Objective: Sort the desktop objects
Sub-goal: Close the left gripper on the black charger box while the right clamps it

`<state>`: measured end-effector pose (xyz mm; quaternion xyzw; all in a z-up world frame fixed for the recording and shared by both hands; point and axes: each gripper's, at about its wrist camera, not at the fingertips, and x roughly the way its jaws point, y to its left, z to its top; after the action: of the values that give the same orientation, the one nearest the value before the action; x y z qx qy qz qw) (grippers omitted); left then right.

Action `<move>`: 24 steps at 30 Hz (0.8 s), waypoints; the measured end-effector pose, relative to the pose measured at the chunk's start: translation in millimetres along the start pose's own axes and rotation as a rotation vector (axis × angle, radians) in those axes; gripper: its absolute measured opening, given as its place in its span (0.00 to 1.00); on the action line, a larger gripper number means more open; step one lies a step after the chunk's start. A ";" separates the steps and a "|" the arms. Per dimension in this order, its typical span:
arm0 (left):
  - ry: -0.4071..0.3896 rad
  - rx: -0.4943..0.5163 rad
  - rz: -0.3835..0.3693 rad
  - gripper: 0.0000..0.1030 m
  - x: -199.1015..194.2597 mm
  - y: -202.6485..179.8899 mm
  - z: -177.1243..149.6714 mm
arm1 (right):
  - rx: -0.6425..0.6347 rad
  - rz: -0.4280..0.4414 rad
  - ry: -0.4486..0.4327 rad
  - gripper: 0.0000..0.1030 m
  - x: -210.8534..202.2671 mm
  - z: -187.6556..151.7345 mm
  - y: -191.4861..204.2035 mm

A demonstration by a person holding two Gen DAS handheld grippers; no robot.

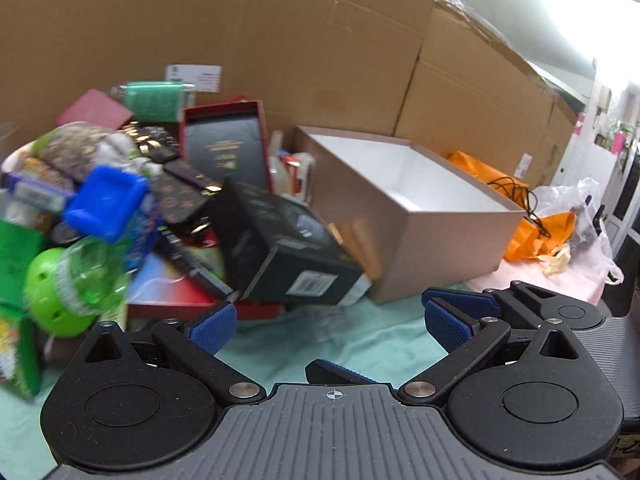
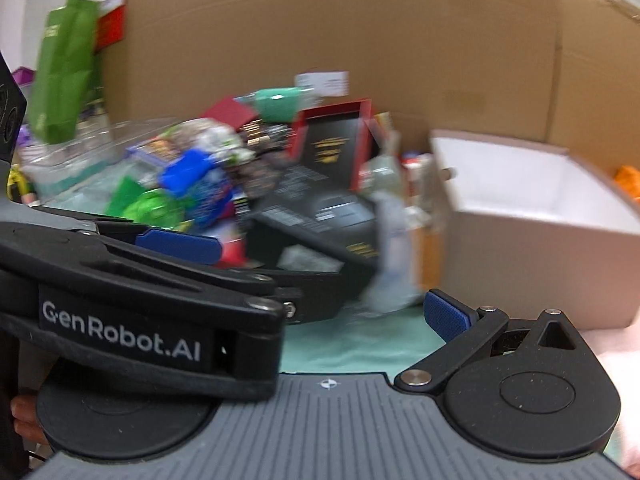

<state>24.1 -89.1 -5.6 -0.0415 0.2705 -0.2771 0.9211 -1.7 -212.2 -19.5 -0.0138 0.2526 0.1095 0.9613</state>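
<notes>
A heap of mixed objects lies on the teal cloth (image 1: 360,340): a black carton (image 1: 288,256) tipped at its front, a red case with a black insert (image 1: 228,148), a blue plastic piece (image 1: 104,200) and a green perforated ball (image 1: 48,292). My left gripper (image 1: 330,328) is open and holds nothing, just short of the black carton. My right gripper (image 2: 328,316) is open too. The left gripper's body crosses in front of it and hides its left finger. In the right wrist view the black carton (image 2: 320,216) lies straight ahead, behind a blurred pale wrapper (image 2: 392,248).
An open grey-brown box with a white inside (image 1: 400,200) (image 2: 540,216) stands right of the heap. Tall cardboard sheets (image 1: 280,40) wall off the back. An orange bag (image 1: 532,236) and a clear plastic bag (image 1: 580,208) lie far right. A green bag (image 2: 64,68) hangs at the left.
</notes>
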 end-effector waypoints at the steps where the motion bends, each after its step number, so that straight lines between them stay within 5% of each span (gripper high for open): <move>1: -0.006 0.001 0.010 1.00 -5.4 5.7 -4.2 | 0.007 0.022 0.005 1.00 2.6 -2.4 6.0; 7: -0.030 -0.036 0.051 1.00 -19.6 34.6 -12.3 | -0.012 0.026 0.038 1.00 22.5 -8.0 26.6; 14: -0.072 -0.021 -0.016 1.00 3.9 34.3 16.6 | 0.055 -0.064 -0.001 1.00 38.4 3.3 0.0; 24: 0.011 -0.073 -0.068 0.90 57.0 40.1 38.4 | 0.094 -0.017 -0.036 0.97 64.9 8.8 -36.0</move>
<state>103.6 -88.5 -9.1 -0.0828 0.2837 -0.2984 0.9075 65.5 -233.4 -44.6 0.0311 0.2399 0.0896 0.9662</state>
